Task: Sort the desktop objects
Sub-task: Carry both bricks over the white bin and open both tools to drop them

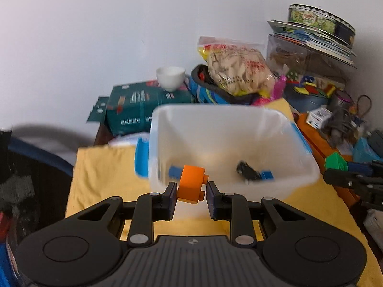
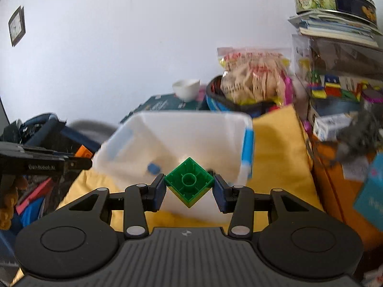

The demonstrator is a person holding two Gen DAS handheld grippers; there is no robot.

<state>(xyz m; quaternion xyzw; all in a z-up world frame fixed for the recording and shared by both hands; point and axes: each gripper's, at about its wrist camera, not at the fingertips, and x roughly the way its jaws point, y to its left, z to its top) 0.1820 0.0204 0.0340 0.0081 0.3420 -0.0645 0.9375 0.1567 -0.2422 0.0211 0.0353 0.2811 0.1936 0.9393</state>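
Note:
My left gripper (image 1: 191, 190) is shut on an orange brick (image 1: 191, 184) and holds it at the near rim of a clear plastic box (image 1: 215, 129) with blue latches. Inside the box lie blue bricks (image 1: 267, 175) and a black piece (image 1: 246, 169). My right gripper (image 2: 189, 186) is shut on a green brick (image 2: 189, 181), held cornerwise with its hollow underside facing the camera, at the near rim of the same box (image 2: 191, 129). Each gripper shows at the edge of the other's view: the right one (image 1: 354, 179) and the left one (image 2: 47, 162).
The box stands on a yellow cloth (image 1: 100, 172). Behind it are a green book (image 1: 143, 107) with a white cup (image 1: 170, 76), a bag of snacks (image 1: 239, 69) and stacked toys and a tin (image 1: 320, 21) at the right. An orange box (image 2: 335, 181) lies to the right.

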